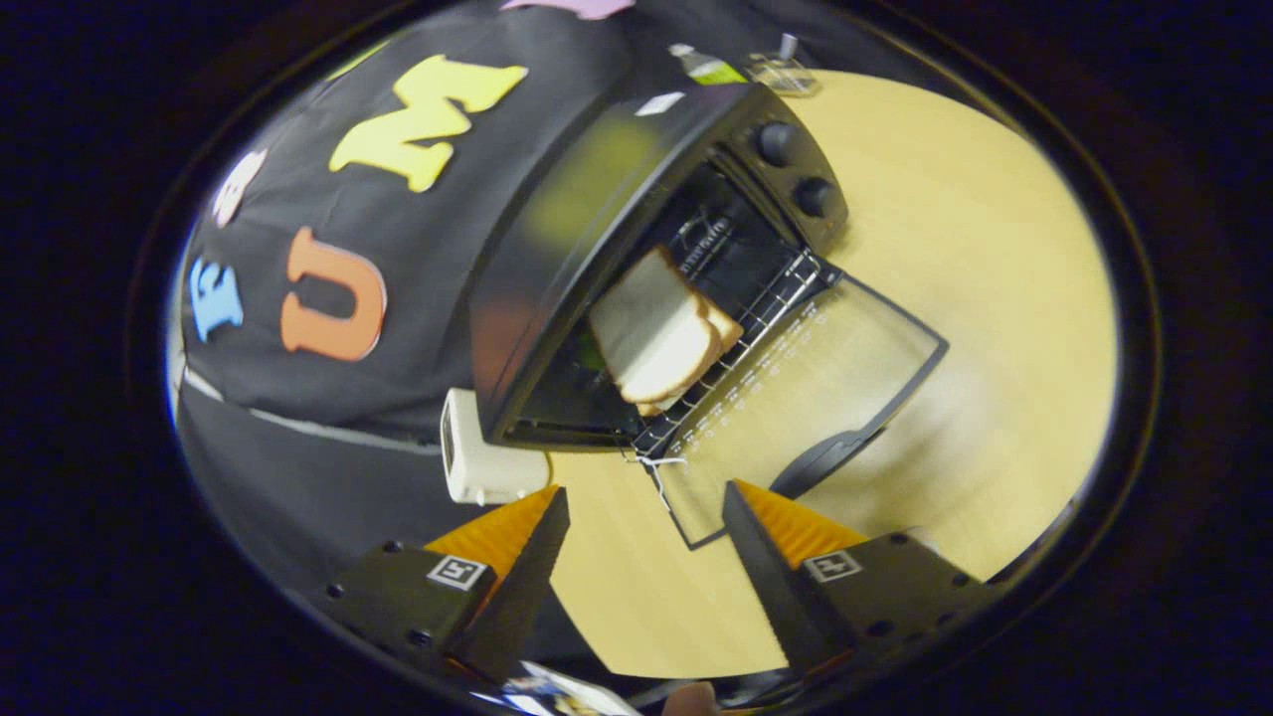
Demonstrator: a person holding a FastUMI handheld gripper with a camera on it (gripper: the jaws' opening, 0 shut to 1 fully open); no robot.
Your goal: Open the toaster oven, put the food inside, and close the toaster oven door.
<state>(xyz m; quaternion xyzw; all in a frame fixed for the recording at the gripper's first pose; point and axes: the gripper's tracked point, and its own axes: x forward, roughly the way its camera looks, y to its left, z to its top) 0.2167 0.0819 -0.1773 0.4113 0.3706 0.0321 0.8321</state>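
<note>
The gripper [646, 502] has its two fingers spread apart with nothing between them but bare wooden tabletop [995, 298]. Neither finger touches anything.

Just ahead of the fingers and beyond them stands the black toaster oven [597, 219], seen tilted in this view. Its glass door [806, 388] is folded fully down and lies flat over the table, reaching back toward the gap between the fingers; the corner of the door closest to the gripper sits just ahead of the fingertips. The dark door handle [820, 459] runs along the door's outer edge, just beyond the right finger.

Inside the oven cavity, the slices of bread [656, 333] rest on the wire rack [746, 318], leaning together near the front of the opening. At least two slices are visible, one overlapping the other. The rack's front edge meets the hinge line of the door.

Two round control knobs [796, 169] sit on the oven's front panel, on the far side of the opening from the gripper.

A small white box-shaped object [477, 452] stands beside the oven's closest corner, just beyond the left finger. Far beyond the oven, at the table's far edge, a bottle [704, 65] and a clear container [784, 72] can be made out.
</note>
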